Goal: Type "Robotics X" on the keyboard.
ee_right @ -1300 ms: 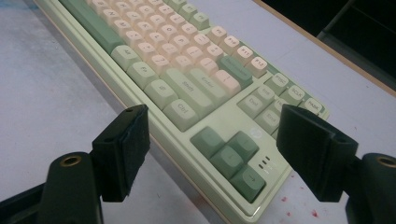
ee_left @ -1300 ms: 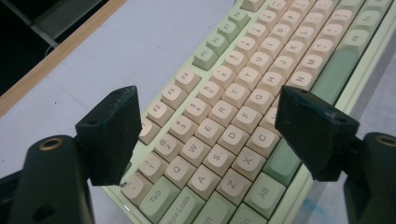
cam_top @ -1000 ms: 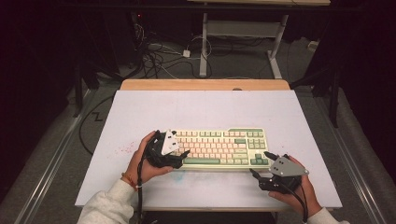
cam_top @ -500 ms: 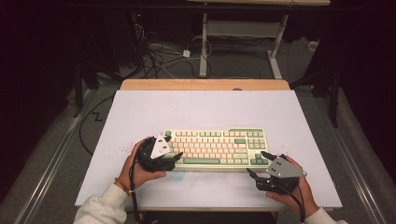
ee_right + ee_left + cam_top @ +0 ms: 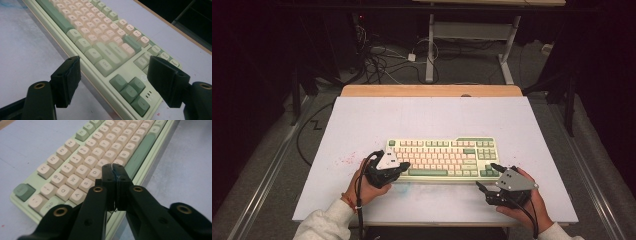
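A pale green keyboard (image 5: 442, 157) with cream and green keys lies near the front of the white table. My left gripper (image 5: 403, 166) hovers at the keyboard's front left corner. In the left gripper view its jaws have just been closing and now meet, shut (image 5: 115, 168), with nothing between them, above the lower letter keys of the keyboard (image 5: 75, 162). My right gripper (image 5: 487, 176) sits just off the front right corner. In the right gripper view it stands open (image 5: 115, 72), its pads either side of the arrow-key end of the keyboard (image 5: 105, 45) without touching it.
The white tabletop (image 5: 432, 120) has a wooden strip (image 5: 432, 90) along its far edge and faint red specks (image 5: 343, 161) left of the keyboard. Beyond the table, cables (image 5: 382, 60) and a metal frame (image 5: 472, 30) stand on the dark floor.
The left gripper's jaws went from wide open to fully closed, and the left hand shifted slightly at the keyboard's left end. The right gripper kept still and open.
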